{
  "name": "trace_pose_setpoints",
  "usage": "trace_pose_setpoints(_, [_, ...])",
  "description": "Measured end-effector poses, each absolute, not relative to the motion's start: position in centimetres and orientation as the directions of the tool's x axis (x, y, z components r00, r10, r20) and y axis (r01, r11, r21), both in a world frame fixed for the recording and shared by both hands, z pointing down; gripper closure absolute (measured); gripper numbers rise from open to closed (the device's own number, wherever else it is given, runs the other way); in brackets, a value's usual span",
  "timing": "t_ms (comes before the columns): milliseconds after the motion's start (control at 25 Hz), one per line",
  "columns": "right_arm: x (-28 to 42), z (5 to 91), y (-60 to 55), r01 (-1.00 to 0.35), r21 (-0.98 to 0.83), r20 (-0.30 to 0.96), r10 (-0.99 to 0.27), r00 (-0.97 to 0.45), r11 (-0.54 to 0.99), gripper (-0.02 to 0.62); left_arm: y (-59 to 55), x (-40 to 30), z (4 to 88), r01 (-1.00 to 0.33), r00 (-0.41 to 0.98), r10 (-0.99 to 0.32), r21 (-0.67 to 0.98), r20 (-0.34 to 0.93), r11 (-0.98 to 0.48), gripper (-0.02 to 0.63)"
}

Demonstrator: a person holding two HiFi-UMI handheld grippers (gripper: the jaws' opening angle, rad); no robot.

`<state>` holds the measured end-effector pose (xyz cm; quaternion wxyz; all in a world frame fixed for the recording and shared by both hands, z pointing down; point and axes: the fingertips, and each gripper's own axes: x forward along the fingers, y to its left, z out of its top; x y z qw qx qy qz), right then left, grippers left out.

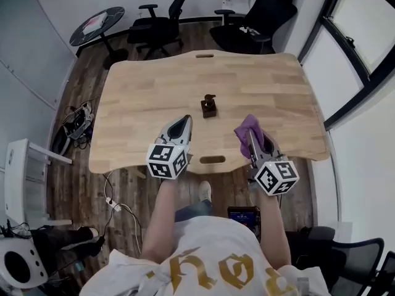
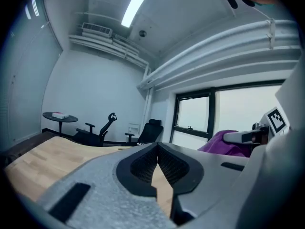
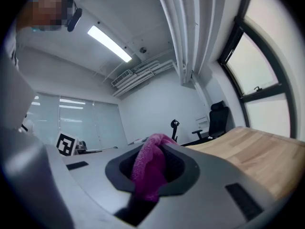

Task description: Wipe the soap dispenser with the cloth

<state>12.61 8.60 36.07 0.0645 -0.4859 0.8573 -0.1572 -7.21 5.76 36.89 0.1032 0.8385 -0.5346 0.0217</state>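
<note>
A small dark brown soap dispenser (image 1: 209,106) stands upright near the middle of the wooden table (image 1: 142,91). My right gripper (image 1: 251,134) is shut on a purple cloth (image 1: 249,127), which bunches out of its jaws (image 3: 150,168) over the table's near right part. My left gripper (image 1: 183,127) hangs over the near edge, left of the dispenser, with its jaws shut and nothing between them (image 2: 157,163). The dispenser sits ahead of both grippers, between them. The cloth (image 2: 224,142) also shows at the right in the left gripper view.
Two black office chairs (image 1: 162,23) (image 1: 259,17) stand beyond the table's far edge, with a small round side table (image 1: 95,24) at the far left. Cables and a power strip (image 1: 77,123) lie on the floor to the left. Windows (image 1: 364,36) run along the right.
</note>
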Motion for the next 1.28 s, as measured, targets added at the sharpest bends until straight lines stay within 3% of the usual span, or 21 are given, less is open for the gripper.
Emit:
trace_pose_setpoints(400, [10.4,38.6,-4.3,-0.856,-0.266,0.131,-0.864,-0.487,0.442,0.548,-9.5,-10.0,39.6,-0.879,0.465,-0.867,0.213,0.181,-0.427,0.600])
trace_pose_setpoints(1280, [8.3,42.6,-13.1,-0.840,-0.239,0.223,-0.814,-0.537,0.488,0.548,-16.9,-10.1,44.2,-0.877,0.476,-0.845,0.204,0.243,-0.436,0.600])
